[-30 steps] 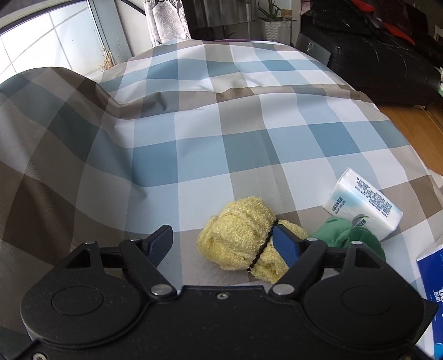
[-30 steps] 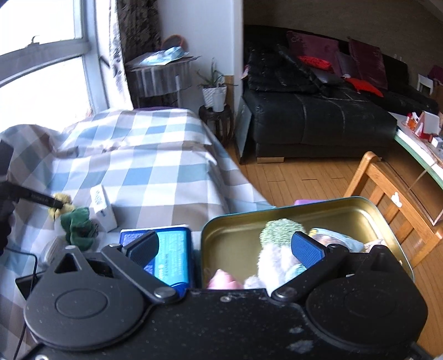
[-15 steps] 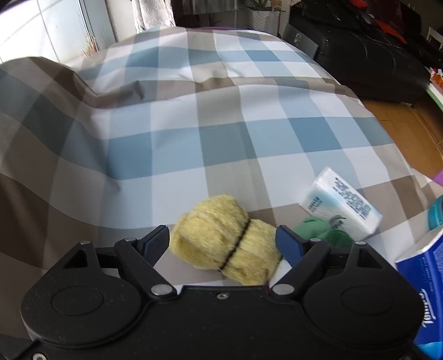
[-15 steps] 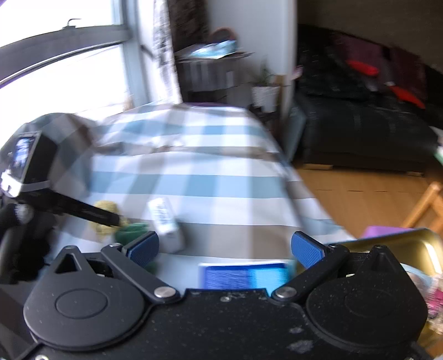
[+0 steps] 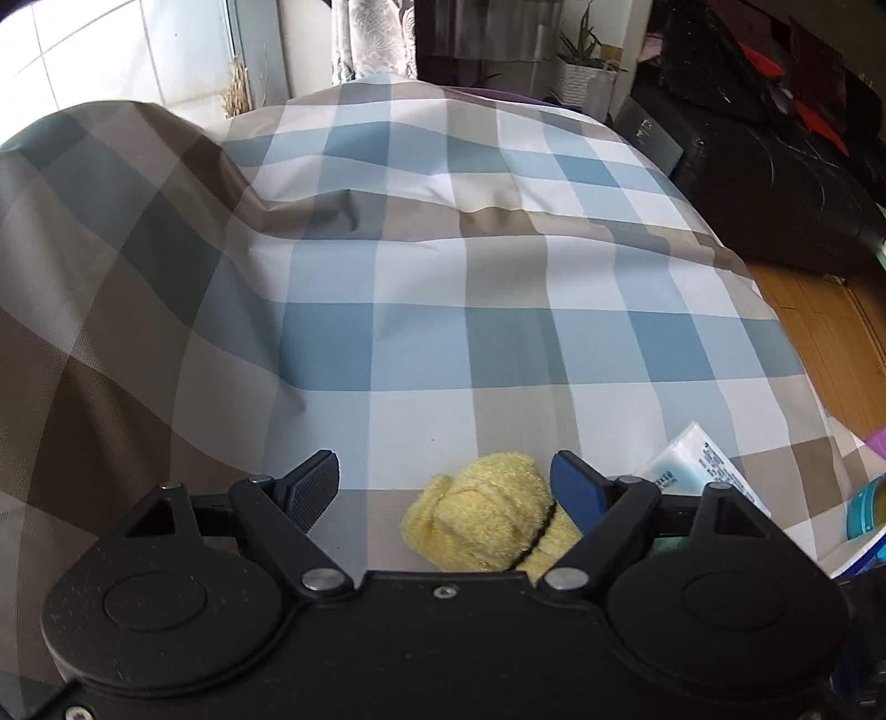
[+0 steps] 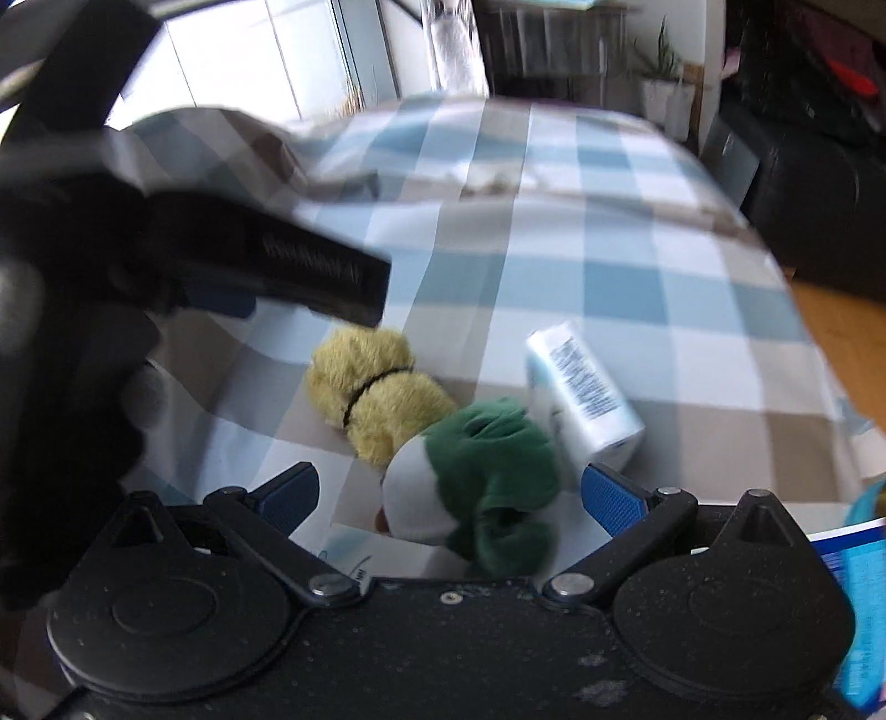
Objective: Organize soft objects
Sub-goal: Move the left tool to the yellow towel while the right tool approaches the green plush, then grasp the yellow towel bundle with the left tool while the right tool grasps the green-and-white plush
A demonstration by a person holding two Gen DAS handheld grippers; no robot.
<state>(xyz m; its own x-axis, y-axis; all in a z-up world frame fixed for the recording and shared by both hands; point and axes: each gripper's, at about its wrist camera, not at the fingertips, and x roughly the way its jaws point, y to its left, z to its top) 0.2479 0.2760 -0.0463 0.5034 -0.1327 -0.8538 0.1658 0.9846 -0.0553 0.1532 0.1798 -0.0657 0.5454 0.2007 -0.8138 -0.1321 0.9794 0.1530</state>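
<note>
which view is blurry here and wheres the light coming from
Right wrist view: motion-blurred, with the green toy, tissue pack and left gripper smeared. Left wrist view: sharp on the yellow toy; daylight from the window at upper left, cloth bowed by the fisheye.

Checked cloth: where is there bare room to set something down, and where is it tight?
Bare: the whole far stretch of the checked cloth, from the yellow roll back to the window and the raised fold at left. Crowded: the near right corner, where the yellow roll, green sock and tissue pack lie bunched together, blue box just beyond.
</note>
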